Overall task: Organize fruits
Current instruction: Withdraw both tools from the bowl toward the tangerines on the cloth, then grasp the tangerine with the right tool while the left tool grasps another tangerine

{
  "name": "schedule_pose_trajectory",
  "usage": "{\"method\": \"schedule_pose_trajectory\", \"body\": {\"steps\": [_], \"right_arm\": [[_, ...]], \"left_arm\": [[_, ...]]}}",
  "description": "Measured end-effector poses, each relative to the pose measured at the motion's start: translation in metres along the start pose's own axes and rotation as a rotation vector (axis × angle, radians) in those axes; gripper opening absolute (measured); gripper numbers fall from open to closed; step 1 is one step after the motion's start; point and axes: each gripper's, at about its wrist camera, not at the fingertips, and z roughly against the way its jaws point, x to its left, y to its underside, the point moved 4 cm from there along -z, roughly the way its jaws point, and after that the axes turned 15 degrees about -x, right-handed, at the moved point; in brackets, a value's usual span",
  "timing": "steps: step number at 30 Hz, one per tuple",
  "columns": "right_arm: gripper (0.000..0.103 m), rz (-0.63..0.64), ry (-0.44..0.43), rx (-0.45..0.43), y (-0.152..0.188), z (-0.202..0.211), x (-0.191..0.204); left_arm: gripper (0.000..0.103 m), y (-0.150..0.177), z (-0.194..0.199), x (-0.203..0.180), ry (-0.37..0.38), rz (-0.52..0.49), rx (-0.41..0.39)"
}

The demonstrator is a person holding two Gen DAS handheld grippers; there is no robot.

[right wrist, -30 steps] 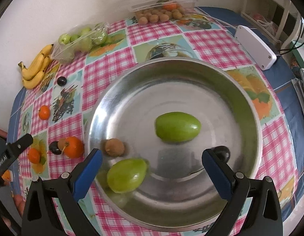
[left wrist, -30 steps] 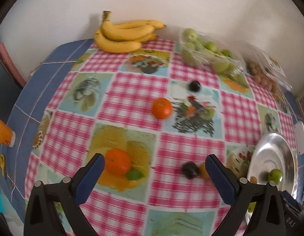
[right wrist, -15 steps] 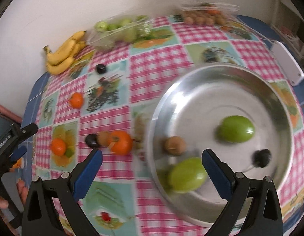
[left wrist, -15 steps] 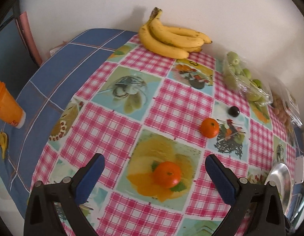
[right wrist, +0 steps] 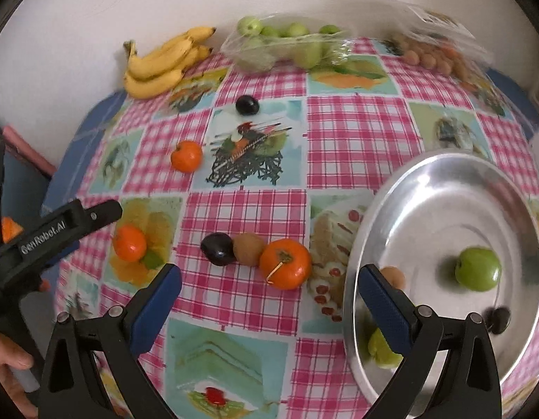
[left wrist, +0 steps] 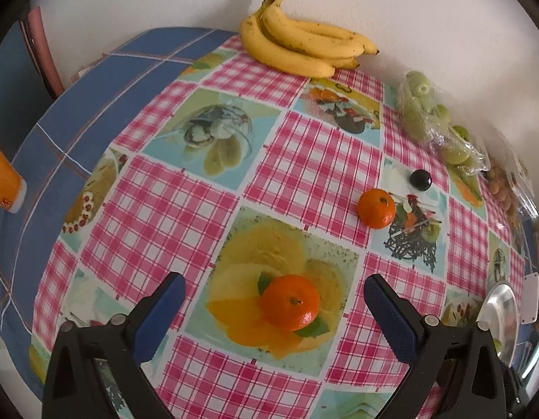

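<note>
My left gripper [left wrist: 274, 288] is open, with an orange mandarin [left wrist: 291, 302] on the tablecloth between its fingertips, untouched. A second mandarin [left wrist: 376, 208] and a dark plum [left wrist: 420, 179] lie farther right. My right gripper [right wrist: 269, 276] is open and empty above a row of a dark plum [right wrist: 217, 248], a brown kiwi [right wrist: 248, 248] and an orange fruit [right wrist: 285, 263]. The steel bowl [right wrist: 426, 188] at right holds a green fruit [right wrist: 478, 269], another green fruit [right wrist: 381, 349], a brown fruit [right wrist: 393, 277] and a dark one [right wrist: 499, 319]. The left gripper [right wrist: 60, 227] shows at the left.
Bananas [left wrist: 300, 47] lie against the back wall, with a bag of green fruit [left wrist: 433, 122] and a clear box of brown fruit [right wrist: 429, 52] to their right. An orange cup [left wrist: 2, 178] stands at the left table edge.
My left gripper has swung left and come down around the near mandarin. My right gripper has moved left off the bowl to above the plum, kiwi and orange fruit.
</note>
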Motion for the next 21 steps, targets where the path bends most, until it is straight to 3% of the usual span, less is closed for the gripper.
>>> {"method": "schedule_pose_trajectory", "body": {"steps": [9,11,12,13,15,18,21], "right_arm": [[0.099,0.111,0.025,-0.001,-0.009,-0.012,0.01],[0.084,0.119,0.037,0.003,-0.01,-0.015,0.008],[0.07,0.121,0.041,0.005,-0.011,-0.016,0.008],[0.066,0.123,0.048,0.011,-0.01,-0.019,0.007],[0.064,0.126,0.055,0.019,-0.009,-0.022,0.006],[0.051,0.134,0.065,0.035,-0.006,-0.027,0.004],[0.048,0.131,0.063,0.051,-0.003,-0.029,0.003]], "left_arm": [[0.102,0.008,-0.017,0.003,-0.007,0.016,0.101],[0.1,0.01,-0.018,0.002,-0.006,0.011,0.107],[0.098,0.01,-0.018,0.001,-0.003,0.01,0.107],[0.093,0.01,-0.019,0.0,0.003,0.008,0.108],[0.086,0.01,-0.02,-0.002,0.01,-0.001,0.11],[0.077,0.012,-0.022,-0.005,0.027,-0.006,0.122],[0.068,0.013,-0.026,-0.006,0.029,-0.01,0.131]]}}
